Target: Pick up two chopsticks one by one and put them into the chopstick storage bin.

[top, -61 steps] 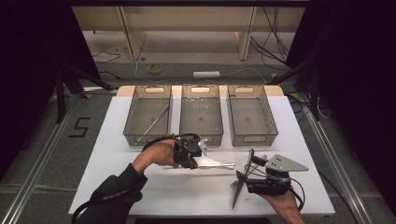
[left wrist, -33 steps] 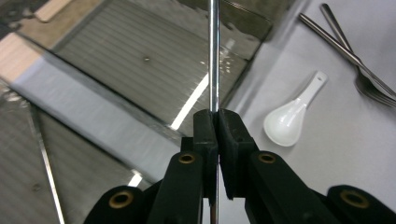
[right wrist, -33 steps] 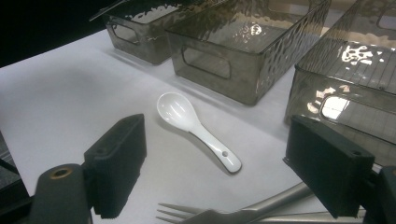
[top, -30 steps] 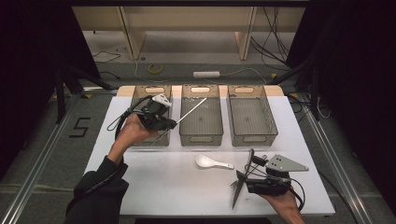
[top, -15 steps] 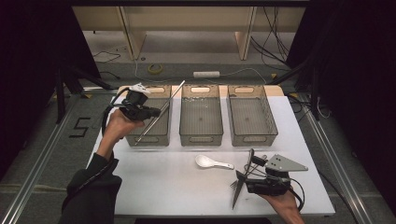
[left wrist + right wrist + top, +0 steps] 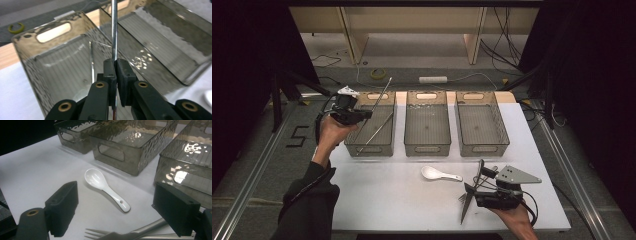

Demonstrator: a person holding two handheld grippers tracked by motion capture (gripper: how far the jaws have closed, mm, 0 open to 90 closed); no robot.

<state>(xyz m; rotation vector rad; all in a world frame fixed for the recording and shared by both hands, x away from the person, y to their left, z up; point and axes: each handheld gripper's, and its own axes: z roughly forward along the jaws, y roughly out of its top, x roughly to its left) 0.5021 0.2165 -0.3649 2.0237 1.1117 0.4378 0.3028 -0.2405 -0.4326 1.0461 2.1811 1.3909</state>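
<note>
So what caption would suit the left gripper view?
Left gripper clamps a thin metal rod above the smoky plastic bin.

Open tabletop point(image 6: 377, 190) before 3 bins point(image 6: 427, 125)

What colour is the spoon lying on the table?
The spoon is plain white, glossy; the right gripper view shows it best.
</note>
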